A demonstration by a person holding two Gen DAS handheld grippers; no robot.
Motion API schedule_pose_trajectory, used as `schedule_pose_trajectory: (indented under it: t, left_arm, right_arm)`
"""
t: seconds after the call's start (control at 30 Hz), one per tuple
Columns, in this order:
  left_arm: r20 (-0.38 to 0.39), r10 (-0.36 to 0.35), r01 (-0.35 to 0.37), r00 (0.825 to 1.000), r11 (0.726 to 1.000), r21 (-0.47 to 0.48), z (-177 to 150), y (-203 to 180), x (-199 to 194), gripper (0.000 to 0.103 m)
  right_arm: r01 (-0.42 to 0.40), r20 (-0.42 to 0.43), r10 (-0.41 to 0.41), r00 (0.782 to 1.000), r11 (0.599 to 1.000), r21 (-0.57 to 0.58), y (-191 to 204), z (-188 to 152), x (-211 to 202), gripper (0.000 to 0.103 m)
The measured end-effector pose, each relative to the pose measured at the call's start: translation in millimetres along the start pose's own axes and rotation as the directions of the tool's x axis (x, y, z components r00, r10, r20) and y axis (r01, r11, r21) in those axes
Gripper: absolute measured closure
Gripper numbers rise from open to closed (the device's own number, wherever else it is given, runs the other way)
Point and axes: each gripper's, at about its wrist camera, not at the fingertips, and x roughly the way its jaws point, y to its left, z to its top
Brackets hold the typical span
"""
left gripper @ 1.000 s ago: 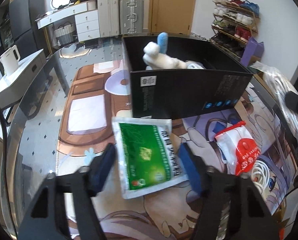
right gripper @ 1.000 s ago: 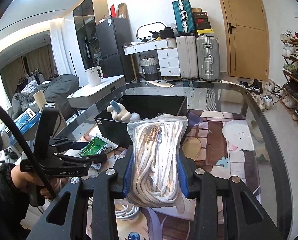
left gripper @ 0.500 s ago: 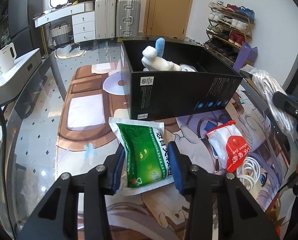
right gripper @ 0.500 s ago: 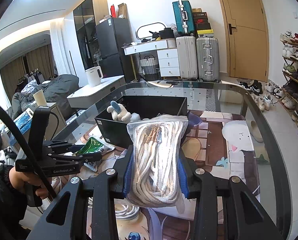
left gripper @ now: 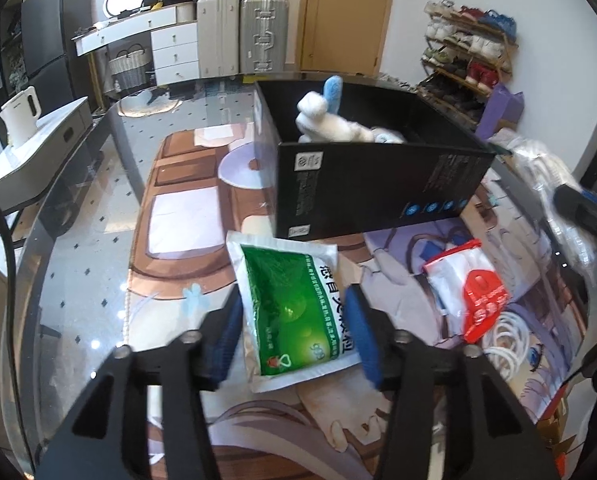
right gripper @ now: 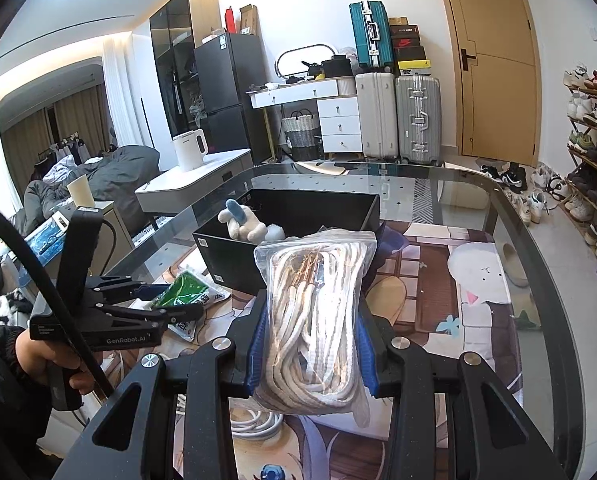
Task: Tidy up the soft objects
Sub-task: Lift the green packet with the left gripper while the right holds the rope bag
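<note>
Fingers of my left gripper (left gripper: 294, 330) are opening around the green-and-white soft packet (left gripper: 294, 308) lying before the black open box (left gripper: 378, 192); my right gripper (right gripper: 312, 354) is clamping a clear bag of white rope (right gripper: 318, 320). Only the white plush toy (left gripper: 330, 122) is sitting boxed.

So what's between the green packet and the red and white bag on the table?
Nothing: between the green packet and the red and white bag only bare picture mat shows, in the left wrist view.
</note>
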Motion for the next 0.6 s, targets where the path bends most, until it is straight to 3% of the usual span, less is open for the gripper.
schedule_pose_trajectory:
  t: [0.43, 0.53, 0.6]
  left_arm:
    - [-0.017, 0.039, -0.038, 0.999, 0.999, 0.023, -0.4, -4.9, 6.6, 0.04]
    - [-0.023, 0.047, -0.047, 0.999, 0.999, 0.021, 0.8, -5.3, 5.6, 0.034]
    - [-0.02, 0.053, -0.052, 0.998, 0.998, 0.021, 1.3, -4.7, 4.1, 0.024]
  right_arm:
    - [0.0, -0.003, 0.0, 1.0, 1.0, 0.001, 1.1, 0.3, 0.2, 0.065]
    - [0.001, -0.004, -0.001, 1.0, 1.0, 0.001, 1.0, 0.2, 0.5, 0.065]
    - [-0.001, -0.005, 0.001, 1.0, 1.0, 0.0, 0.8, 0.2, 0.8, 0.065]
